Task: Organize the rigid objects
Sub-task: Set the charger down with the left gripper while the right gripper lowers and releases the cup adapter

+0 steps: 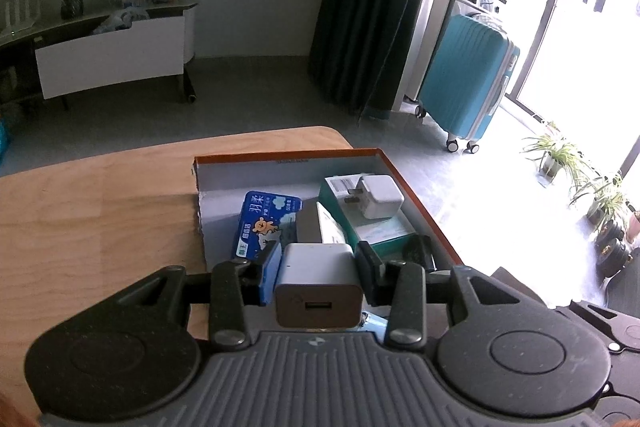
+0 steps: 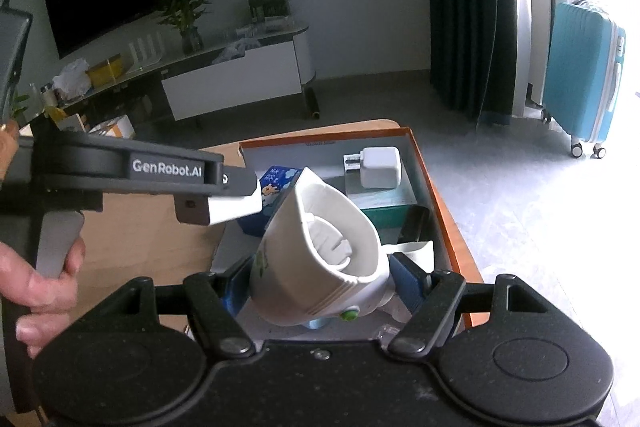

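box on table | plug on carton, pack left, inside box

We see a white charger block with a grey end face, held between the blue pads of the black left tool. The box has an orange rim and a pale grey inside. In it lie a blue packet printed with a cartoon bear and clouds, and a white plug on a teal carton. The black right tool grips a white device with a green button. The tabletop is light wood-grain.
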Motion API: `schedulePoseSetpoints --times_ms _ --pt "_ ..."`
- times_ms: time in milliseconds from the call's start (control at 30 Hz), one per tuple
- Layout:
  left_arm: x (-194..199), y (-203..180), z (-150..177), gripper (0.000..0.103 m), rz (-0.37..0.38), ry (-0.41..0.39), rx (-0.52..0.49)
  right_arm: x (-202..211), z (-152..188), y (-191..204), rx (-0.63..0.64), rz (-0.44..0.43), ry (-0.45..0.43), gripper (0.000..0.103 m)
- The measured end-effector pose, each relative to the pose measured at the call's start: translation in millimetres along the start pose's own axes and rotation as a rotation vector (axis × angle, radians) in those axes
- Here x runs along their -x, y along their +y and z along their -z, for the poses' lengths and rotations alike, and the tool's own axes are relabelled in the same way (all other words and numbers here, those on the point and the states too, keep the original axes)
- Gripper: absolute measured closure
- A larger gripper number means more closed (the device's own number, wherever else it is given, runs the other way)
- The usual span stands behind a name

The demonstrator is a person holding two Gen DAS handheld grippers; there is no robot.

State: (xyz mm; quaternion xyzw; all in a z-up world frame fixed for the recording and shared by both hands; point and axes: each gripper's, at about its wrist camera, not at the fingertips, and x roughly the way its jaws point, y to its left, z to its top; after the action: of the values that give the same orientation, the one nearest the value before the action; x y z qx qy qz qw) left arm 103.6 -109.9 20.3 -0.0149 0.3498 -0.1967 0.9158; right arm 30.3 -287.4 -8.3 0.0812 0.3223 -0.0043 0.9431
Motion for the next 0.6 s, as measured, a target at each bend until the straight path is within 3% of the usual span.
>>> schedulePoseSetpoints --times_ms 267,467,600 --pt "-7 -6 -1 0.062 0.009 0.011 -0.011 1 7 3 0.036 -0.087 0.031 0.015" --pt "-17 -11 -1 0.062 0.026 0.030 -0.009 12 3 -18 -0.028 -0.053 -0.030 0.012" --pt "-27 -20 -2 0.062 0.041 0.045 -0.024 17 2 -31 -0.067 0.034 -0.064 0.012"
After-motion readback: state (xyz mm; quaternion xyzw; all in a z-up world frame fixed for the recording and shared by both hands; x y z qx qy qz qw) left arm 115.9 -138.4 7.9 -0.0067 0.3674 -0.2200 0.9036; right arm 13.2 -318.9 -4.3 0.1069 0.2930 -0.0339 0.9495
